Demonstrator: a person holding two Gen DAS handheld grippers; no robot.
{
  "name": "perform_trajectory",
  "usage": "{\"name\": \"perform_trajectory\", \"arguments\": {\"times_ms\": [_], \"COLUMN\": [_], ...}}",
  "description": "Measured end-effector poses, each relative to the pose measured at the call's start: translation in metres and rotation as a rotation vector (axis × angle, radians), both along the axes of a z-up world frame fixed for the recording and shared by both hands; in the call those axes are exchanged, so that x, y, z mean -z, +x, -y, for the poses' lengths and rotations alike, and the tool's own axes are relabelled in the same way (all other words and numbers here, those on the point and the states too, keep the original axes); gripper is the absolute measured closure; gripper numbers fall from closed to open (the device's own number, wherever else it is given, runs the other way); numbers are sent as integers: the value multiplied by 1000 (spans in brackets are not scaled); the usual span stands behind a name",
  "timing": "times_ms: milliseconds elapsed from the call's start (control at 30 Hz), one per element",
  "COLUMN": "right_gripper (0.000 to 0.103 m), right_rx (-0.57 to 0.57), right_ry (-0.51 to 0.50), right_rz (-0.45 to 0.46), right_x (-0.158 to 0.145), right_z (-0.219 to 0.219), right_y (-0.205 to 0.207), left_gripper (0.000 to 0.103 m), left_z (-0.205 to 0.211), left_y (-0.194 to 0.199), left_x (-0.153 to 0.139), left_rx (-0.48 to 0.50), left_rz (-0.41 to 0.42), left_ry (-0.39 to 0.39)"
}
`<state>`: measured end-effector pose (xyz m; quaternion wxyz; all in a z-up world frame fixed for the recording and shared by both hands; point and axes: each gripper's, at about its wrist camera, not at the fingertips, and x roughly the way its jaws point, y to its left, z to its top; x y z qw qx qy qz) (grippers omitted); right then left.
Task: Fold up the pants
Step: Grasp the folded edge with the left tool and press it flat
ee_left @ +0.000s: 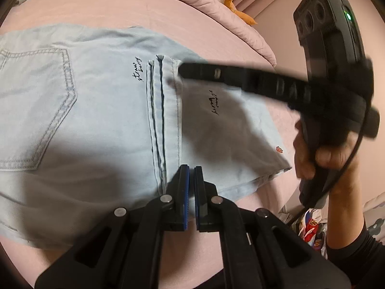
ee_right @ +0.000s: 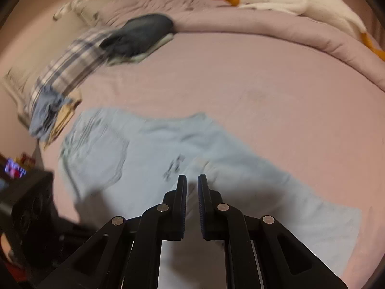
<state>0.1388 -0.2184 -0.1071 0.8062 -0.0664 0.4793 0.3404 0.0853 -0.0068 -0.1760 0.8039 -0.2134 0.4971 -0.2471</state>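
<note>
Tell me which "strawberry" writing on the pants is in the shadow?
The right-hand writing on the pants, just under the right gripper, sits in dark shadow. The other writing, left of the hems, is brightly lit.

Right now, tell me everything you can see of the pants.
The pants are pale blue, denim-like fabric, lying flat on the pink sheet. A stitched back pocket shows at one end; the legs are folded back so the hems lie near the pocket, with small black script printed beside them. A tiny red motif sits near one edge. The left gripper is shut at the hem edge, apparently pinching it; the right gripper reaches the hem's far end, its grip unclear.
</note>
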Motion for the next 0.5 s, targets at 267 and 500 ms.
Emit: {"name": "perform_trajectory", "arguments": {"times_ms": [267,500], "right_gripper": [93,103], "right_rx": [-5,106], "right_ry": [-37,195], "right_rz": [14,-39], "right_x": [33,16], "right_z": [-26,9], "right_y": [12,24], "left_gripper": [100,100], "left_z": [-4,-2], "left_y": [-11,-18], "left_x": [-1,-4], "left_rx": [3,7], "left_rz": [11,15], "left_ry": [27,47]}}
